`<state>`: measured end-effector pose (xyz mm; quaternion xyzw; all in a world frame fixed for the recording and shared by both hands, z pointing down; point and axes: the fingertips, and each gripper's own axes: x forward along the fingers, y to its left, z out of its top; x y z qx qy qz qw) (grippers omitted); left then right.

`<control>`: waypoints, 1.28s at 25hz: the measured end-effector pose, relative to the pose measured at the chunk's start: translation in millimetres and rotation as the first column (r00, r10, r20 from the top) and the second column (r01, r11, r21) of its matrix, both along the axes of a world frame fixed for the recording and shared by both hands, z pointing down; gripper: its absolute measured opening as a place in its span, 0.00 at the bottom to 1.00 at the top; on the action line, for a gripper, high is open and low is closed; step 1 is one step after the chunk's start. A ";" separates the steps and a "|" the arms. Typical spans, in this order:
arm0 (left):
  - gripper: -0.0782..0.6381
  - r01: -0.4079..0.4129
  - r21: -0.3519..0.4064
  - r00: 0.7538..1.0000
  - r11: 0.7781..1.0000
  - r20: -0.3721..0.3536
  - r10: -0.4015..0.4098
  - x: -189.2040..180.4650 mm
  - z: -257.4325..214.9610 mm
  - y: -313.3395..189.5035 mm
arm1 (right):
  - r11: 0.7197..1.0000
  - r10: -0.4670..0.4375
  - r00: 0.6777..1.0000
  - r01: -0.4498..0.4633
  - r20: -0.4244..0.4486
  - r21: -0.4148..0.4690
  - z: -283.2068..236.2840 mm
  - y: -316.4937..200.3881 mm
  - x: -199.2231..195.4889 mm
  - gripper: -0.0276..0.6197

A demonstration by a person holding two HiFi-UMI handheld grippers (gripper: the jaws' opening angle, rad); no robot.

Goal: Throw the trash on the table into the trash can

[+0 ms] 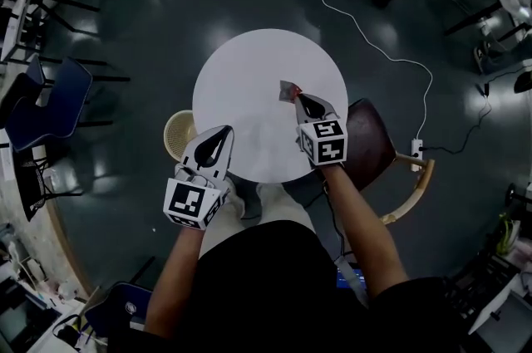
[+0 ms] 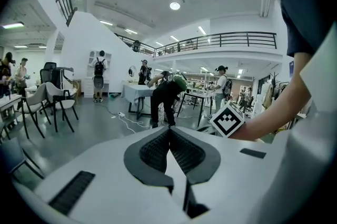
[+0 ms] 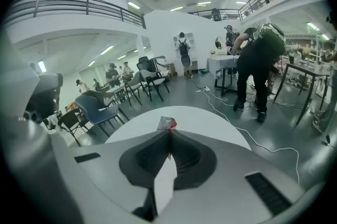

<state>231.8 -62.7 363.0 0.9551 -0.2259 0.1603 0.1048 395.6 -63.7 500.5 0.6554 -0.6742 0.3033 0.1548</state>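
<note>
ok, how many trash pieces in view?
1. A wrapper pinched in the right gripper, over the right side of the table. More could be hidden under the grippers.

Glossy dark floor [image 1: 166, 2], white cable [image 1: 366, 36], blue chair [image 1: 51, 100].

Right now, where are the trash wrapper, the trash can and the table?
trash wrapper [image 1: 288, 90]: head view, its crumpled middle.
trash can [image 1: 169, 135]: head view, left side of its rim.
table [image 1: 249, 69]: head view, bare middle of its top.
</note>
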 end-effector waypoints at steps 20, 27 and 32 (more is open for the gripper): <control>0.13 0.243 -0.022 0.970 0.970 0.001 -0.243 -125.0 11.9 -20.9 | 0.939 -0.332 0.943 0.330 0.014 0.095 -37.2 -61.3 -157.5 0.07; 0.13 0.251 -0.017 0.967 0.968 -0.024 -0.252 -190.7 2.7 -31.9 | 0.934 -0.342 0.940 0.340 -0.007 0.106 -54.7 -71.7 -223.6 0.07; 0.13 0.234 -0.028 0.971 0.972 -0.032 -0.235 -242.3 1.3 -40.2 | 0.945 -0.309 0.951 0.309 -0.017 0.108 -64.0 -78.7 -274.6 0.07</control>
